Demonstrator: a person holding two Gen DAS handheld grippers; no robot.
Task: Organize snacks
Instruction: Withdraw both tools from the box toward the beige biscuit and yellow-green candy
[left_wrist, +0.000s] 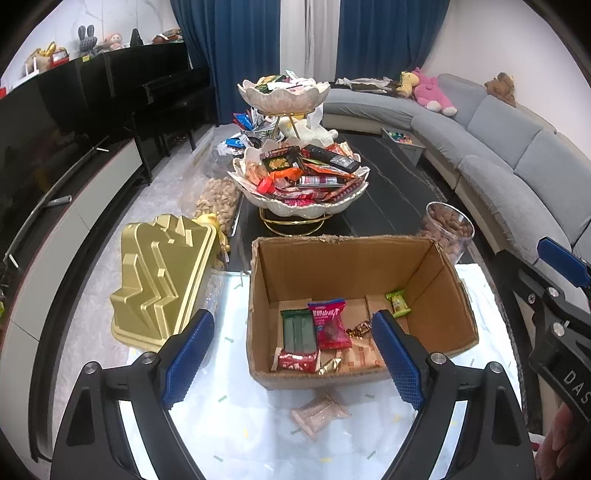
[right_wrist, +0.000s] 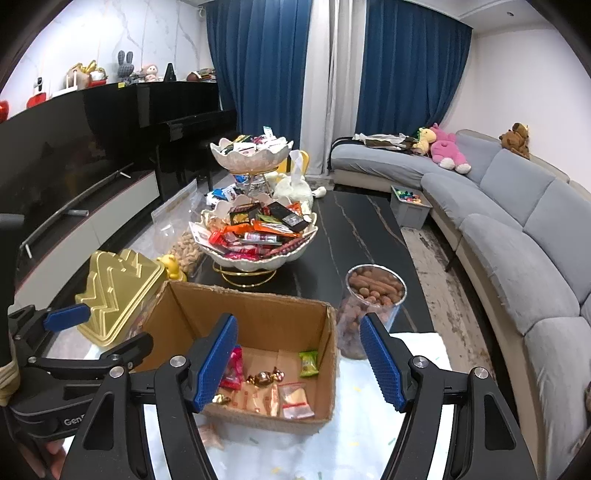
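An open cardboard box (left_wrist: 343, 258) (right_wrist: 258, 314) stands on the white-covered table and holds several wrapped snacks, among them a red packet (left_wrist: 330, 325), a dark green packet (left_wrist: 299, 330) and a small green candy (left_wrist: 398, 303) (right_wrist: 308, 363). My left gripper (left_wrist: 291, 360) is open above the box's near rim, nothing between its blue pads. My right gripper (right_wrist: 299, 363) is open too, over the box's right half, empty. A pink packet (left_wrist: 319, 413) lies on the table in front of the box. A two-tier shell-shaped snack stand (left_wrist: 301, 177) (right_wrist: 255, 229) sits beyond, heaped with packets.
A gold tiered lid (left_wrist: 166, 280) (right_wrist: 118, 291) rests left of the box. A clear jar of brown nuts (left_wrist: 445, 229) (right_wrist: 369, 302) stands to its right. A bag of pistachios (left_wrist: 218, 201) lies behind. A grey sofa (right_wrist: 517, 236) curves along the right, a black piano (right_wrist: 147, 122) far left.
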